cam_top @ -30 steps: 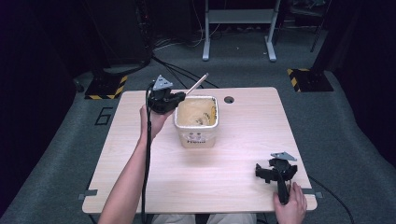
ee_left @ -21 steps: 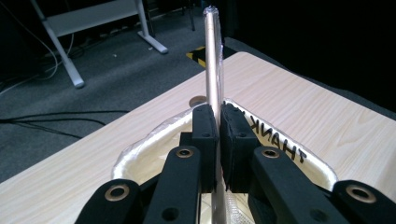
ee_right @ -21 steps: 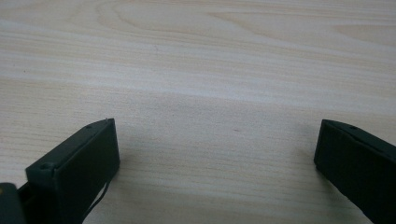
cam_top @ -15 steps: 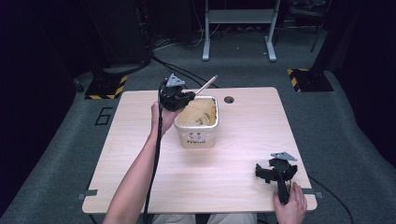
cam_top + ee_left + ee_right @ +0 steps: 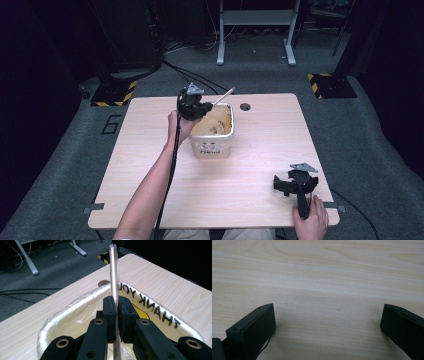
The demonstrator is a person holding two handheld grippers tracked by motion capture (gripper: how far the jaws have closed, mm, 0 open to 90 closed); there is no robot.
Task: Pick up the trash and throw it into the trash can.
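A thin tan stick in a clear wrapper (image 5: pixel 113 270) is pinched between the pads of my left gripper (image 5: pixel 117 300), which is shut on it. In the high view that gripper (image 5: pixel 200 107) hangs over the left rim of a white bin (image 5: pixel 212 147). The stick (image 5: pixel 224 96) points up and away past the bin's far edge. A plastic bag printed "THANK YOU" (image 5: pixel 160 312) lines the bin. My right gripper (image 5: pixel 295 179) rests near the table's front right corner; its jaws (image 5: pixel 327 312) stand wide open over bare wood.
The bin sits at the middle back of a light wooden table (image 5: pixel 150 165). A round cable hole (image 5: pixel 244 106) lies just right of the bin. Black cables (image 5: pixel 190 75) and a metal stand's legs (image 5: pixel 255 37) are on the grey floor beyond.
My left gripper has carried the stick to the right and downward, from beside the bin to over its left rim. The right gripper has stayed put.
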